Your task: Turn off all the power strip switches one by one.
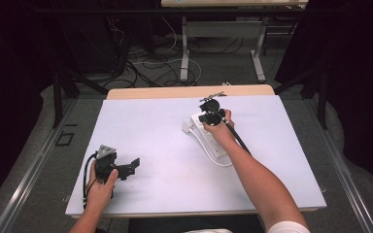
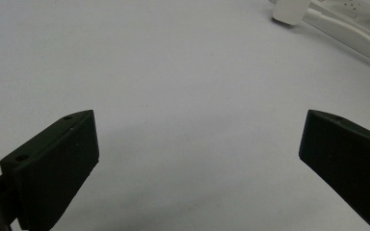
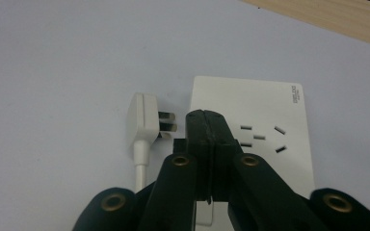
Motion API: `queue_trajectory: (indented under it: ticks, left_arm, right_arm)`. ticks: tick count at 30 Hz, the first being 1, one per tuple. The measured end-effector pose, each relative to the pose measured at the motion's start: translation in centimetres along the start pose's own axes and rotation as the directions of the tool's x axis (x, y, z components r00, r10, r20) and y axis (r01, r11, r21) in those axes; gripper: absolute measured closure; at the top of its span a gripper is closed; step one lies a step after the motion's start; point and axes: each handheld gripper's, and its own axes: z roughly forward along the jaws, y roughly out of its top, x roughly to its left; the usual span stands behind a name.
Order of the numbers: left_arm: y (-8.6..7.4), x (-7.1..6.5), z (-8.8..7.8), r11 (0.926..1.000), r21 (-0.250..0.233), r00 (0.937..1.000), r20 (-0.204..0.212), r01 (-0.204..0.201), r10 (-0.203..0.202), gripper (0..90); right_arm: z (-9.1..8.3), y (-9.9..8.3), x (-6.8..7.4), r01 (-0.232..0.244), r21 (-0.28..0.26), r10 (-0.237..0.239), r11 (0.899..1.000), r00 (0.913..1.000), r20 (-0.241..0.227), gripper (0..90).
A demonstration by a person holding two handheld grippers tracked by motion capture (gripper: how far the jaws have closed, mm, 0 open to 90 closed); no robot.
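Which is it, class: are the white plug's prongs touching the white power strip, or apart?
Apart. The right gripper view shows bare table between the plug prongs and the power strip edge.

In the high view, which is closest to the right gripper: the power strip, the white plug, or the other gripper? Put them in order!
From the right gripper:
1. Power strip, directly beneath it.
2. White plug, just left, beside the strip.
3. Left gripper, far off at the table's near left.

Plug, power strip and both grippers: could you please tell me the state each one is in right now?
Plug: unplugged, lying on the table beside the strip, prongs toward it.
Power strip: lying flat, the sockets in sight empty.
Right gripper: jaws shut together, nothing between them, over the strip's near edge.
Left gripper: jaws wide open, nothing between them, over bare table.
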Motion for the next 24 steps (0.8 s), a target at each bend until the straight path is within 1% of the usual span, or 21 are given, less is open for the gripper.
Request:
queue_trajectory:
  ticks: [2,3,5,8,9,10,11,13,15,17,19,22,24]
  left_arm:
    - [0.0,0.0,0.0,1.0000,-0.002,1.0000,-0.001,-0.001,0.001,0.4]
    - [0.0,0.0,0.0,1.0000,-0.003,1.0000,-0.001,-0.001,0.001,0.4]
    - [0.0,-0.1,0.1,1.0000,-0.003,1.0000,-0.002,-0.001,0.001,0.3]
    - [0.1,0.0,0.0,1.0000,0.007,1.0000,-0.001,-0.003,0.003,0.4]
    - [0.1,0.0,0.0,1.0000,0.007,1.0000,0.000,-0.002,0.002,0.4]
    - [0.1,-0.1,0.0,1.0000,0.007,1.0000,0.000,-0.002,0.002,0.4]
    - [0.1,-0.1,0.0,1.0000,0.007,1.0000,0.001,-0.003,0.003,0.4]
    - [0.1,-0.1,0.1,1.0000,0.008,1.0000,0.000,-0.004,0.004,0.4]
    - [0.1,-0.1,0.1,1.0000,0.000,1.0000,-0.003,-0.002,0.002,0.4]
    - [0.1,-0.1,0.1,1.0000,0.006,1.0000,-0.002,-0.005,0.005,0.4]
    - [0.1,-0.1,0.1,1.0000,0.006,1.0000,-0.003,-0.008,0.008,0.4]
    - [0.1,-0.1,0.1,1.0000,0.006,1.0000,-0.004,-0.007,0.007,0.4]
    - [0.1,-0.1,0.1,1.0000,0.006,1.0000,-0.004,-0.005,0.005,0.3]
  right_arm:
    - [-0.6,-0.5,-0.1,0.002,-0.002,-0.002,1.000,1.0000,-0.001,90.0]
    - [-1.0,-0.7,-0.2,0.000,-0.004,0.000,1.000,1.0000,-0.009,89.9]
    - [-1.6,-1.3,-0.5,0.010,-0.020,-0.010,1.000,0.9998,-0.014,88.0]
    - [-2.7,-2.1,-1.0,-0.001,-0.038,0.000,0.999,0.9996,-0.027,87.0]
    - [-3.1,-2.4,-1.1,-0.015,-0.038,0.014,0.999,0.9995,-0.027,85.9]
    - [-3.4,-2.7,-1.2,-0.018,-0.042,0.017,0.999,0.9994,-0.030,85.0]
    - [-3.8,-3.0,-1.4,-0.016,-0.052,0.014,0.999,0.9994,-0.030,84.3]
    - [-4.6,-3.7,-1.9,-0.026,-0.060,0.025,0.998,0.9994,-0.023,82.5]
    - [-5.2,-4.3,-2.2,-0.049,-0.068,0.048,0.996,0.9984,-0.030,78.6]
    - [-5.8,-4.9,-2.5,-0.060,-0.079,0.059,0.995,0.9980,-0.023,74.2]
    - [-6.5,-5.7,-2.7,-0.056,-0.097,0.055,0.994,0.9984,-0.014,69.7]
    - [-7.6,-6.9,-3.0,-0.066,-0.109,0.065,0.992,0.9978,-0.010,59.9]
    - [-8.3,-7.8,-3.3,-0.065,-0.108,0.065,0.992,0.9979,-0.009,54.8]
